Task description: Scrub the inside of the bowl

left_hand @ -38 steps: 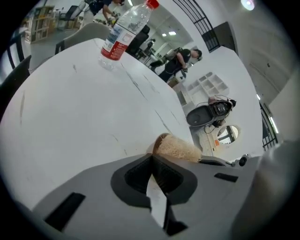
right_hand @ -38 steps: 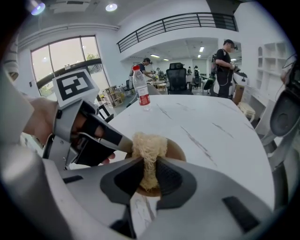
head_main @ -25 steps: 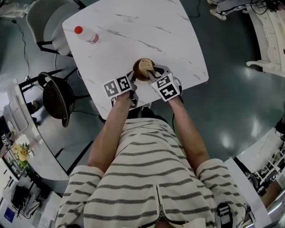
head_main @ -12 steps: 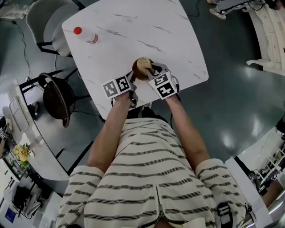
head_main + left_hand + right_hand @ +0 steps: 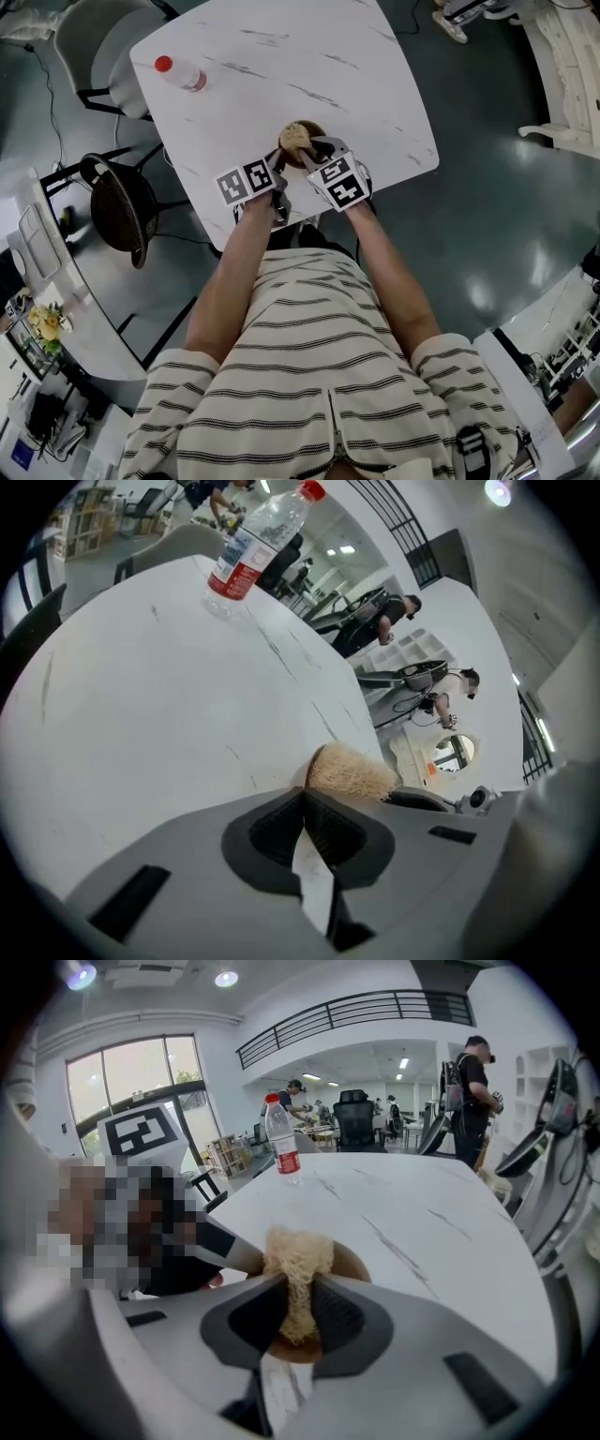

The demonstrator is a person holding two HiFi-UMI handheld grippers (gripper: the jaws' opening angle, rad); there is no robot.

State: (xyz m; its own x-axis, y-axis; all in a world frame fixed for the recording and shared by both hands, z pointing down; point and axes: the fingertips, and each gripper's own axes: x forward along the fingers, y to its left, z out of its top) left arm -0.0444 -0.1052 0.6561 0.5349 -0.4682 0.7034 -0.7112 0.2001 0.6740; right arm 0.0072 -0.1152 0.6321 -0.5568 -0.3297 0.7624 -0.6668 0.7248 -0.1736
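Movement since a second ago is small: the right gripper (image 5: 314, 147) has slid a little leftward, dragging the scrubber (image 5: 298, 1260) across the bowl (image 5: 318, 127), which rests in the same place near the front edge of the table (image 5: 281, 56). Its jaws pinch the scrubber, nearly shut. The left gripper (image 5: 305, 803), jaws together, sits at the bowl's left rim. I judge scrubbing is mid-stroke

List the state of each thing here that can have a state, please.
Wooden bowl: upright on the table, scrubber inside.
Fibre scrubber: pinched, reaching down into the wooden bowl.
Right gripper: jaws shut on the fibre scrubber.
Left gripper: jaws shut, tips at the wooden bowl's rim.
Water bottle: upright, red cap on.
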